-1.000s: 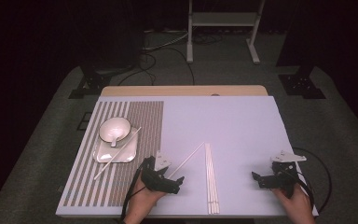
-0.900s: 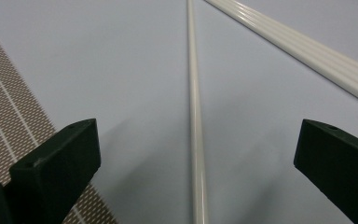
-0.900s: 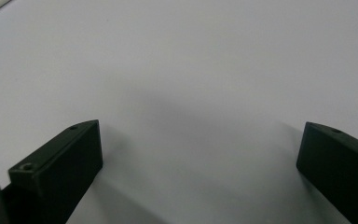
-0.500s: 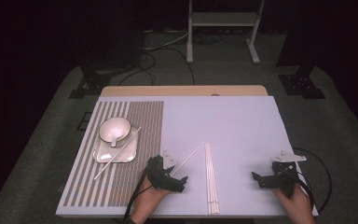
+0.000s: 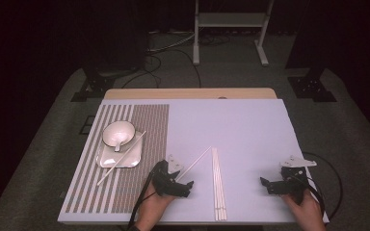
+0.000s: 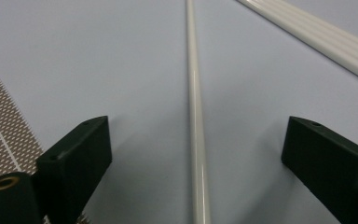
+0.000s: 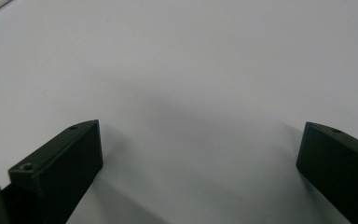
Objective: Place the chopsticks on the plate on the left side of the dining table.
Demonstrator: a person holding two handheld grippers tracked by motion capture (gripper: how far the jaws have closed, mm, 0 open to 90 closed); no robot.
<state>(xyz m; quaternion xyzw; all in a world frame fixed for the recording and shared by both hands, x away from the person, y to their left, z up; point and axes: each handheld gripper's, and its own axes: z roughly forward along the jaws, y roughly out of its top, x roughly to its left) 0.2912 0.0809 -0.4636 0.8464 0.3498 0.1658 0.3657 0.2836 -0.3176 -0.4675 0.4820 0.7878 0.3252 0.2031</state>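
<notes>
A single white chopstick (image 6: 196,121) lies slanted on the lavender mat (image 5: 241,130) and runs straight between the jaws of my left gripper (image 6: 196,140). The jaws stand wide on either side without touching it, and they have just been closing a little. In the high view the left gripper (image 5: 185,186) sits at the near end of that chopstick (image 5: 200,159). A bundle of several white chopsticks (image 5: 218,185) lies just right of it. My right gripper (image 5: 266,185) rests open at the near right, with nothing but bare mat between its jaws (image 7: 198,140).
A striped placemat (image 5: 139,125) covers the left of the table. On it a white bowl (image 5: 118,134) sits on a small plate (image 5: 132,159), with another chopstick (image 5: 107,175) lying slanted across the plate. The table's front edge is close behind both hands.
My left gripper has shifted slightly to the right, over the near end of the single chopstick. The right gripper has stayed still.
</notes>
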